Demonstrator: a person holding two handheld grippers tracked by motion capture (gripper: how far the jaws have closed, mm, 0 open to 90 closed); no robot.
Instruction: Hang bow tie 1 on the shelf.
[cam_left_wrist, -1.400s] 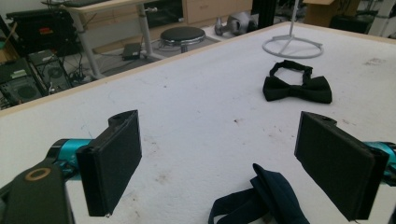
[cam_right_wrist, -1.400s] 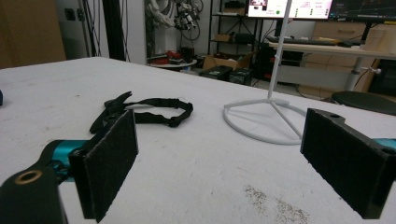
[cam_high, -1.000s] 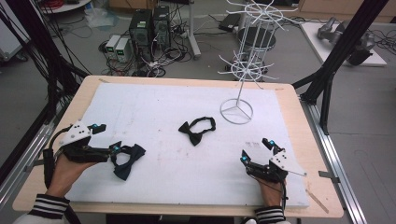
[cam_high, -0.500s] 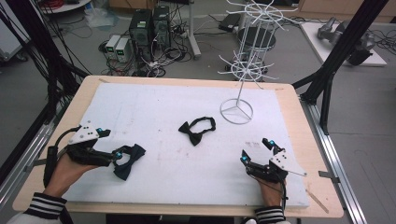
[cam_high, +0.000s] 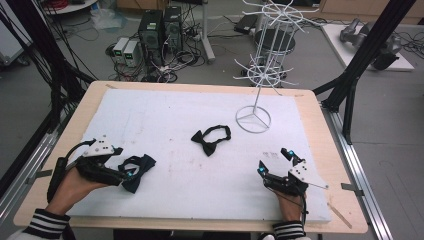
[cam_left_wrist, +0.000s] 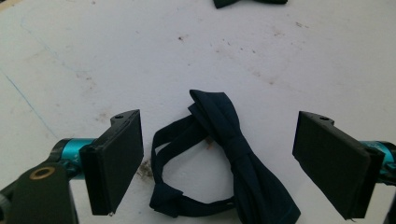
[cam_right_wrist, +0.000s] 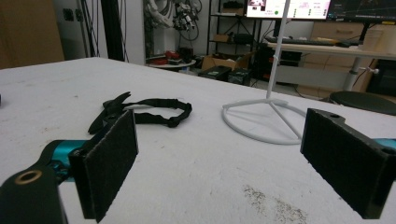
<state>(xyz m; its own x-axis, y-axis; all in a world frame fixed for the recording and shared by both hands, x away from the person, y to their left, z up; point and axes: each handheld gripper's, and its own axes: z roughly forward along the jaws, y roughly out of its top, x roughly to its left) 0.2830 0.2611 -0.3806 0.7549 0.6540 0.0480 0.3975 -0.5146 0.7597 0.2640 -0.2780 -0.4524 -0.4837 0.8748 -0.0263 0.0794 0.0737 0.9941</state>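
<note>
A navy bow tie (cam_high: 137, 169) lies on the white table cover at the near left. My left gripper (cam_high: 126, 172) is open and low over it. In the left gripper view the navy bow tie (cam_left_wrist: 233, 154) with its looped strap lies between the two spread jaws of the left gripper (cam_left_wrist: 222, 128), and neither jaw touches it. A black bow tie (cam_high: 211, 139) rests at the middle of the table. My right gripper (cam_high: 273, 161) is open at the near right, with nothing between its jaws. It faces the black bow tie (cam_right_wrist: 140, 112) and the base of a white wire rack (cam_right_wrist: 266, 119).
The white wire rack (cam_high: 260, 65) stands upright at the back right on a ring base (cam_high: 253, 119). The white cover (cam_high: 165, 115) leaves a bare wooden table rim (cam_high: 320, 130). Black frame posts (cam_high: 357, 65) flank the table, and computers and cables lie on the floor behind.
My left gripper has slid a little to the right, bringing its open jaws around the navy bow tie. The right gripper and both bow ties have stayed put.
</note>
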